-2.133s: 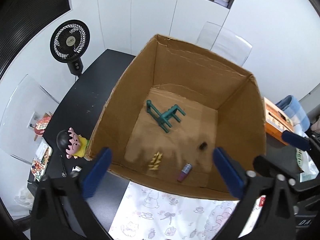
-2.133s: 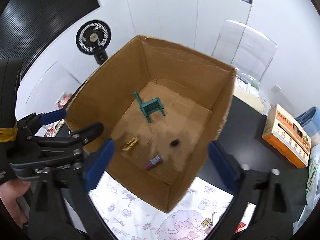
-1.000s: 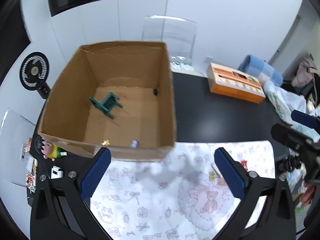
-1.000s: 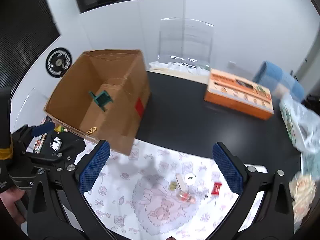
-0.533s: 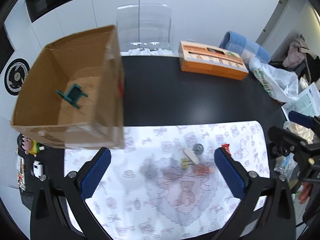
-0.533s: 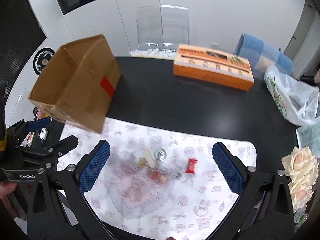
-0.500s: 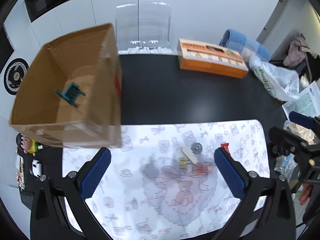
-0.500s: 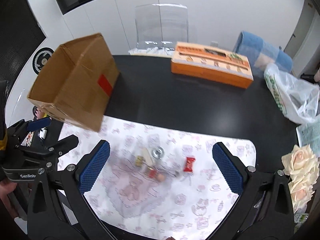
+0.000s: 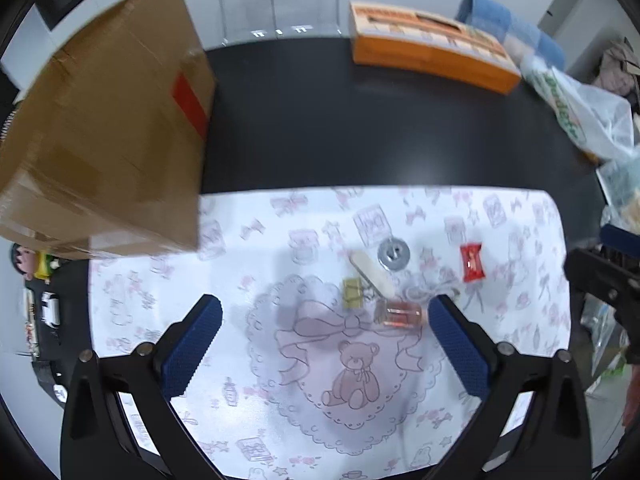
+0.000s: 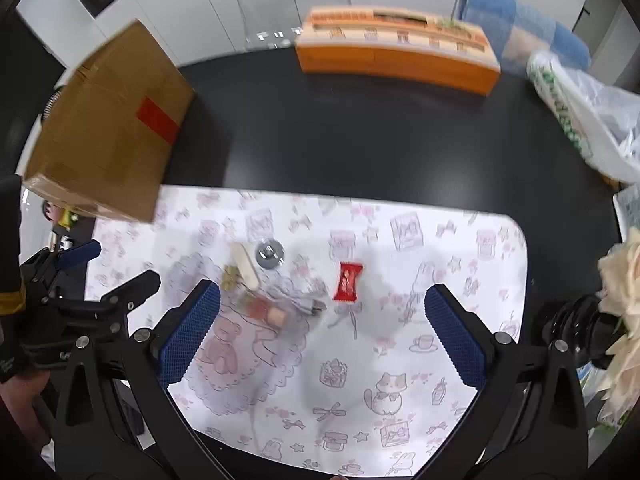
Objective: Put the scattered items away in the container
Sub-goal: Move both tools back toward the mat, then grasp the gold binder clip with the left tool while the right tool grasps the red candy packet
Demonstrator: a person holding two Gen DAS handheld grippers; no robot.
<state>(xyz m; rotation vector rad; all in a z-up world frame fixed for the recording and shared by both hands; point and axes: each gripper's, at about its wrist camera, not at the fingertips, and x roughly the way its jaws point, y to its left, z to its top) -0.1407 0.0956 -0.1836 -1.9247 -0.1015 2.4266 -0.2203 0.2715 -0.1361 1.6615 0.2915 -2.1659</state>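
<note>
A cardboard box [image 9: 108, 132] stands at the left of the black table; it also shows in the right wrist view [image 10: 108, 136]. Small items lie on a white patterned mat [image 9: 280, 360]: a red candy wrapper [image 9: 471, 263], a silver disc [image 9: 394, 254], a cream stick [image 9: 372, 273], a gold clip [image 9: 352, 298] and a small clear bottle [image 9: 398, 314]. The same candy [image 10: 347, 281], disc [image 10: 269, 254] and stick [image 10: 245, 266] show in the right wrist view. My left gripper [image 9: 326, 344] is open and empty above the mat. My right gripper [image 10: 322, 330] is open and empty, hovering above the items.
An orange box [image 9: 432, 52] lies at the table's far edge, with a blue towel [image 9: 512, 24] and a plastic bag [image 9: 584, 112] to its right. A small doll [image 9: 32, 264] and toy car [image 9: 51, 308] lie left of the mat. Cream flowers [image 10: 624, 280] stand at the right.
Both grippers have swung right and down, away from the box and over the mat. The items on the mat now sit closer, between the fingers. Both stay open.
</note>
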